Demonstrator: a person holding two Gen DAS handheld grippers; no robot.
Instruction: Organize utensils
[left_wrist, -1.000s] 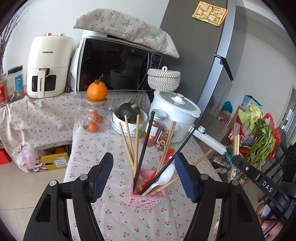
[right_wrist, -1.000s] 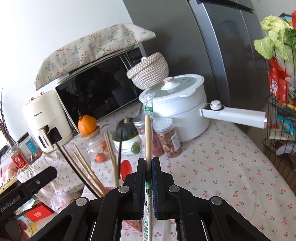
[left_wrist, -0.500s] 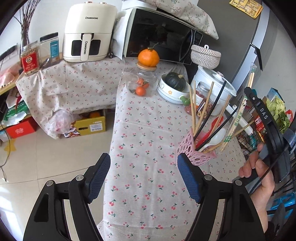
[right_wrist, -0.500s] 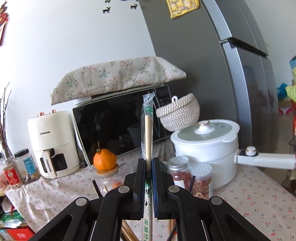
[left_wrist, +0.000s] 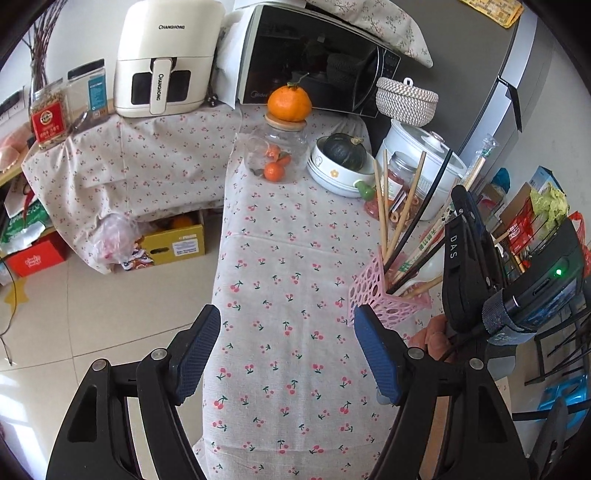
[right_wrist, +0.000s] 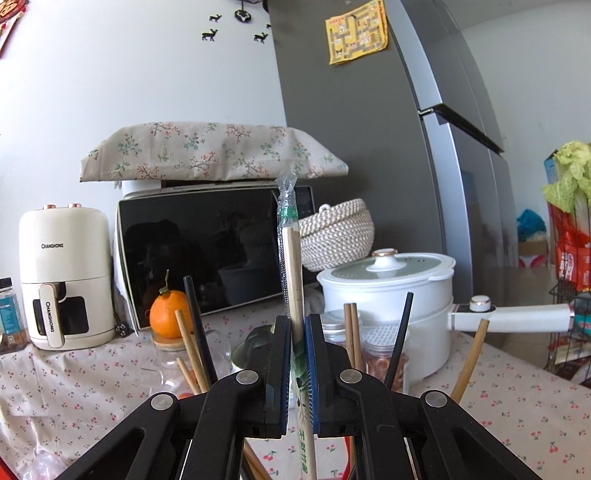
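1. Left wrist view: the left gripper (left_wrist: 284, 347) hangs over the near end of the cherry-print table (left_wrist: 280, 280), jaws spread wide, nothing between the pads, only bare cloth under them.
2. Same view: the pink basket (left_wrist: 373, 295) stands by the table's right edge, just beyond the right-hand pad, bristling with chopsticks (left_wrist: 400, 218). A white spoon (left_wrist: 428, 269) lies among them.
3. Same view: the cloth is bare from the basket back to the glass jar (left_wrist: 277, 155). Bowl (left_wrist: 340, 173) and white pot (left_wrist: 424, 147) crowd the far right corner. Floor drops away on the left.
4. Same view: the right gripper (left_wrist: 461, 236) stands just right of the basket, a hand (left_wrist: 432, 336) below it.
5. Right wrist view: the right gripper (right_wrist: 295, 354) has the wrapped chopsticks (right_wrist: 293, 266) upright between its jaws, and those jaws are opening. A sliver of gap shows by the right pad, so I cannot tell whether they pinch.
6. Same view: basket chopsticks fan up on both sides of the jaws. Microwave (right_wrist: 207, 254) and fridge (right_wrist: 369, 147) wall off the back.
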